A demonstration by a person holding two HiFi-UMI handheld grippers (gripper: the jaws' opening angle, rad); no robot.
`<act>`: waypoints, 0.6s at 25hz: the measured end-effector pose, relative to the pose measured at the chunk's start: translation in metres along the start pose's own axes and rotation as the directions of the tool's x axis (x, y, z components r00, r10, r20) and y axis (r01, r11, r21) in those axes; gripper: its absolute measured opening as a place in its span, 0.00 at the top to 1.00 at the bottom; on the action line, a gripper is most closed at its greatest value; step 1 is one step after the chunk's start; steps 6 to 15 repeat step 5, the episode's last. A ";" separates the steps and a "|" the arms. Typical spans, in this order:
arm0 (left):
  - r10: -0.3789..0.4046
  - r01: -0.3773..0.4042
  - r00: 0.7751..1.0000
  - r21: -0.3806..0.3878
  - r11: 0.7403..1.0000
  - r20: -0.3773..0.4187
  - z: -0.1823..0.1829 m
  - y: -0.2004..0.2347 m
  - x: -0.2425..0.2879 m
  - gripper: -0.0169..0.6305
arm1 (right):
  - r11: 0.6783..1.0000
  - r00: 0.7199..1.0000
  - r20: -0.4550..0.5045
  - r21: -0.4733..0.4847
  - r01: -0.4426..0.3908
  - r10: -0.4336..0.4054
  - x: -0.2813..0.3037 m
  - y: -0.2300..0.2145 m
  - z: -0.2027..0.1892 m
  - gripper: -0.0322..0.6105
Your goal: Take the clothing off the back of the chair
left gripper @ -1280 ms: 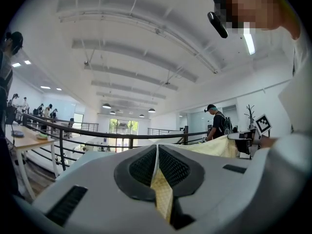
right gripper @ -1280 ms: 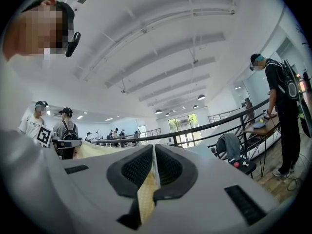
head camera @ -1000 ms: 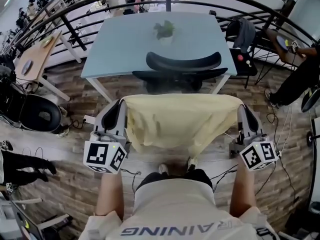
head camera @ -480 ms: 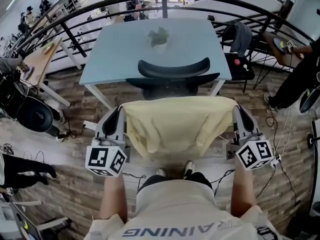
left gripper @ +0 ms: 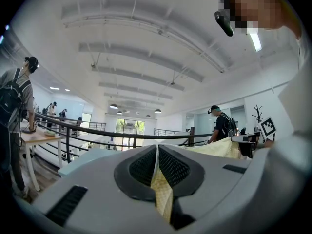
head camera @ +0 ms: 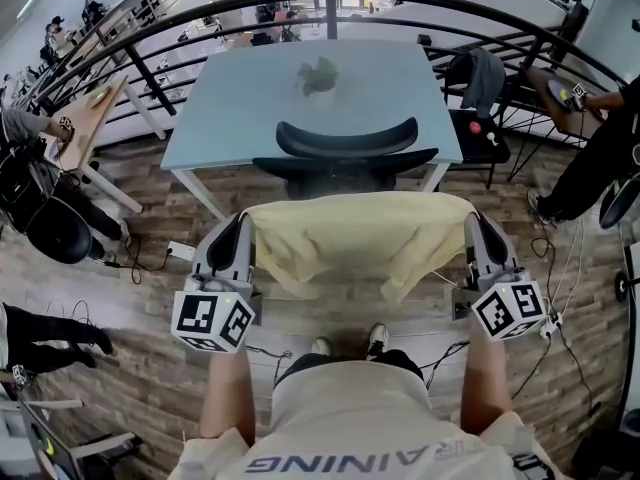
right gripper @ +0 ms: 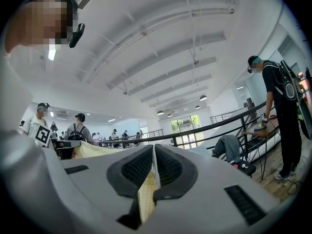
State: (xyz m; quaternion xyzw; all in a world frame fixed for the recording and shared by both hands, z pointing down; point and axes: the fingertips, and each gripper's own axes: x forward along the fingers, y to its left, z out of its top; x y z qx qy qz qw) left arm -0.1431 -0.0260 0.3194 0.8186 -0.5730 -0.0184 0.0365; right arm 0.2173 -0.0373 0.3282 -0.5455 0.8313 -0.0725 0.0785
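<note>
A pale yellow garment (head camera: 355,238) hangs stretched between my two grippers, clear of the black chair (head camera: 345,148) that stands in front of it at the light blue table (head camera: 250,88). My left gripper (head camera: 243,226) is shut on the garment's left edge. In the left gripper view the yellow cloth (left gripper: 162,191) is pinched between the closed jaws of the left gripper (left gripper: 157,152). My right gripper (head camera: 472,223) is shut on the right edge; its own view shows the right gripper (right gripper: 154,152) with the cloth (right gripper: 145,194) squeezed in its jaws. The chair's back is bare.
A small green plant (head camera: 318,75) sits on the table. A curved black railing (head camera: 150,28) runs behind it. A second chair with a grey jacket (head camera: 483,73) stands at the right, near a person (head camera: 600,158). A wooden desk (head camera: 85,113) is at the left. Cables lie on the wood floor.
Both grippers have drifted a little with the garment still held taut. Its hanging lower edge has gathered up and looks shorter. People at the left have shifted.
</note>
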 end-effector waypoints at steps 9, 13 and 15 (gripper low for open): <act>-0.016 0.016 1.000 0.002 1.000 -0.008 0.001 -0.004 -0.003 0.91 | 1.000 1.000 -0.014 -0.001 0.004 -0.004 -0.003 0.000 -0.001 0.90; -0.016 0.016 1.000 0.002 1.000 -0.008 0.001 -0.004 -0.003 0.91 | 1.000 1.000 -0.014 -0.001 0.004 -0.004 -0.003 0.000 -0.001 0.90; -0.016 0.016 1.000 0.002 1.000 -0.008 0.001 -0.004 -0.003 0.91 | 1.000 1.000 -0.014 -0.001 0.004 -0.004 -0.003 0.000 -0.001 0.90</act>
